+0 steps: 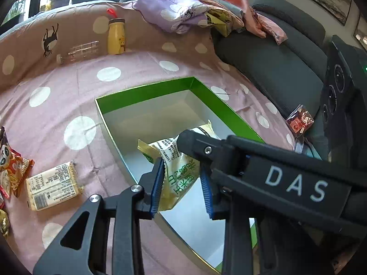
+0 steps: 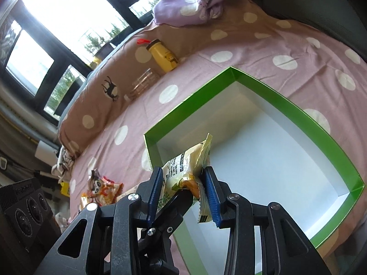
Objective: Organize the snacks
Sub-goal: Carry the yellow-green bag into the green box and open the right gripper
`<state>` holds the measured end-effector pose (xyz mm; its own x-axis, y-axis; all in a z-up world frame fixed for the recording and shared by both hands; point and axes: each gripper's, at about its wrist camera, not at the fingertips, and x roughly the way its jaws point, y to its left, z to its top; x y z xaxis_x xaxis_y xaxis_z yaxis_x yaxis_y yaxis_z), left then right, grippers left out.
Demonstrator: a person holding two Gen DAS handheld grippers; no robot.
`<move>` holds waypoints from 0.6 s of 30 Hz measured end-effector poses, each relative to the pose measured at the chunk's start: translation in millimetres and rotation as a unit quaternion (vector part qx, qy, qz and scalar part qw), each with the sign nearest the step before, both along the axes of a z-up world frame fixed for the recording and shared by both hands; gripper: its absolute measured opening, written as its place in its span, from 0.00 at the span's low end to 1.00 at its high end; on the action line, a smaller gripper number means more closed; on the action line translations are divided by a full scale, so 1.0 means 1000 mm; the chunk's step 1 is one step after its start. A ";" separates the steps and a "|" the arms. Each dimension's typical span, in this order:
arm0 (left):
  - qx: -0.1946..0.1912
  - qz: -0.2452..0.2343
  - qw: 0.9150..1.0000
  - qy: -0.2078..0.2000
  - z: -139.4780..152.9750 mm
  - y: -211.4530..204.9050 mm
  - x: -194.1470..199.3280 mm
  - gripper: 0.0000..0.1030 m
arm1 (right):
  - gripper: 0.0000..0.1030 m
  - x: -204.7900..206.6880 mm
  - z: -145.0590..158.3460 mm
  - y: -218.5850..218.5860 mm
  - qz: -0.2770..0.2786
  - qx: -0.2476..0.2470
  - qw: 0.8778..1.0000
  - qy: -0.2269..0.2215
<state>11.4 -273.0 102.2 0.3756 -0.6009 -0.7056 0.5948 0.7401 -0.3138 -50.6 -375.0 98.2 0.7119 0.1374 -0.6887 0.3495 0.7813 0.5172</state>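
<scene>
Both grippers meet on one snack packet (image 1: 177, 174): the left gripper (image 1: 181, 188) has its blue pads against the packet's sides, and the right gripper (image 2: 183, 192) clamps the same yellow-green bag, which hangs over the near end of the green-rimmed box (image 2: 270, 91).

Two tools on one crinkly bag is the hazard. If one pulls while the other is closed, the wrapper could tear or slip free and land on the spotted bedsheet (image 1: 80, 84) rather than inside. Whether the left pads truly pinch or only bracket the bag is hard to judge from here.

Only the left wrist view shows the pale biscuit pack (image 1: 54, 185) at 8 o'clock and a red sachet (image 1: 299, 121) at 3 o'clock. Only the right wrist view shows the box's white floor, with nothing lying on it.
</scene>
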 end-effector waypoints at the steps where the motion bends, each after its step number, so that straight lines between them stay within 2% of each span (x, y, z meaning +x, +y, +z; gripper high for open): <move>1: -0.001 0.003 1.000 0.006 -0.002 -0.001 0.000 0.30 | 0.39 0.000 -0.001 -0.002 -0.003 -0.001 1.000 0.002; 5: 0.004 -0.002 1.000 -0.008 -0.002 -0.005 -0.005 0.29 | 0.40 -0.001 -0.005 -0.009 -0.023 -0.001 1.000 0.010; 7: 0.001 0.000 1.000 -0.018 0.003 -0.001 -0.007 0.30 | 0.49 -0.003 -0.005 -0.011 -0.030 -0.005 0.999 0.011; 9: -0.001 0.010 1.000 -0.025 0.009 0.006 -0.008 0.36 | 0.63 -0.005 -0.002 -0.012 -0.033 -0.006 0.999 0.002; 11: -0.003 0.026 0.999 -0.036 0.017 0.018 -0.011 0.56 | 0.72 -0.008 0.002 -0.010 -0.034 -0.010 0.999 -0.012; 13: -0.002 0.040 0.998 -0.049 0.024 0.032 -0.014 0.69 | 0.80 -0.009 0.010 -0.005 -0.031 -0.020 0.999 -0.028; 17: 0.010 0.074 0.995 -0.072 0.035 0.066 -0.019 0.86 | 0.87 -0.007 0.022 0.010 -0.012 -0.035 0.998 -0.058; 18: 0.014 0.087 0.993 -0.074 0.035 0.074 -0.020 0.87 | 0.89 -0.005 0.024 0.016 -0.005 -0.039 0.997 -0.064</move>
